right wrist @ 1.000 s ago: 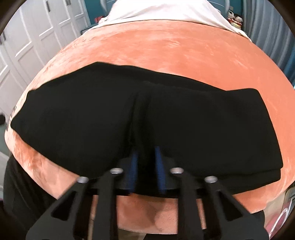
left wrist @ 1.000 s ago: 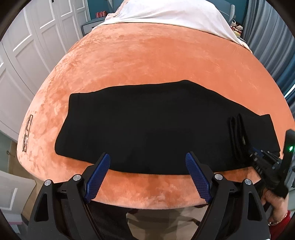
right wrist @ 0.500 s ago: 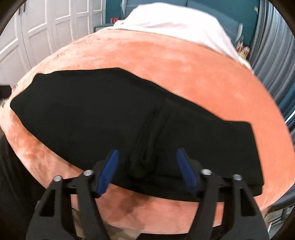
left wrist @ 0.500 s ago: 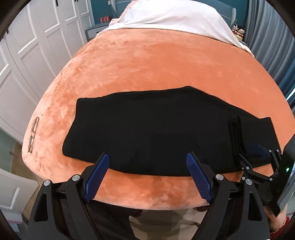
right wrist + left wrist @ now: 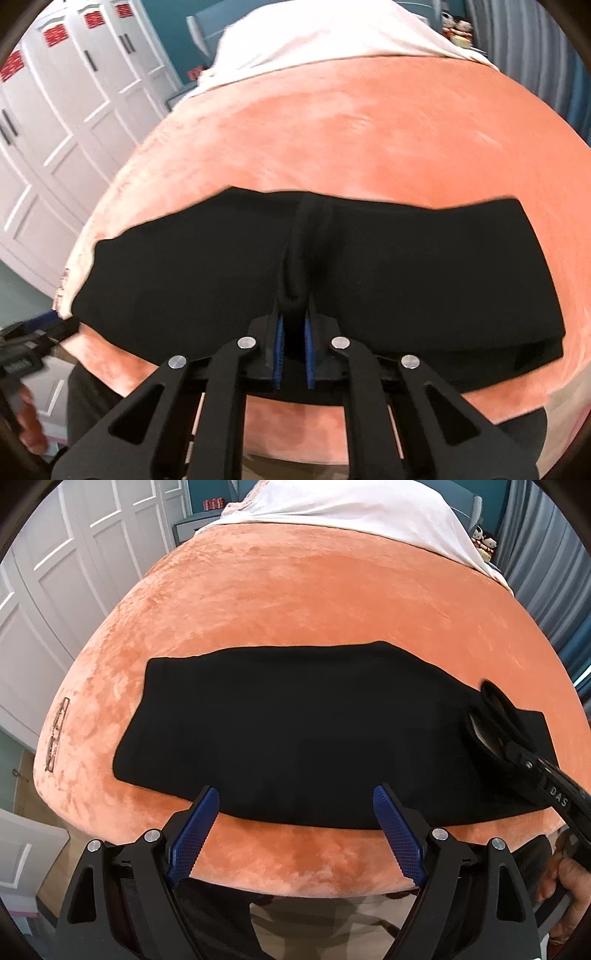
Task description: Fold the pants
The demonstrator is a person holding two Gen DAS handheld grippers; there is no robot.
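Black pants (image 5: 314, 731) lie folded lengthwise in a long band across the near part of an orange bed (image 5: 314, 590). My left gripper (image 5: 295, 790) hovers open over the band's near edge, nothing between its blue pads. In the right wrist view my right gripper (image 5: 294, 321) is closing on a raised ridge of the pants (image 5: 406, 266), and its pads pinch the fabric. The ridge stands up from the cloth. The left wrist view shows the right gripper (image 5: 493, 716) over the band's right part, held by a hand (image 5: 569, 878).
White bedding (image 5: 351, 506) covers the far end of the bed. White wardrobe doors (image 5: 55, 572) stand to the left, grey-blue curtains (image 5: 546, 554) to the right. A small embroidered mark (image 5: 55, 738) sits on the blanket's left edge. The person stands at the near edge.
The right gripper opened, letting go of the fabric, then shut again on a ridge of it and rose, pulling the ridge up. The left gripper stayed open in place.
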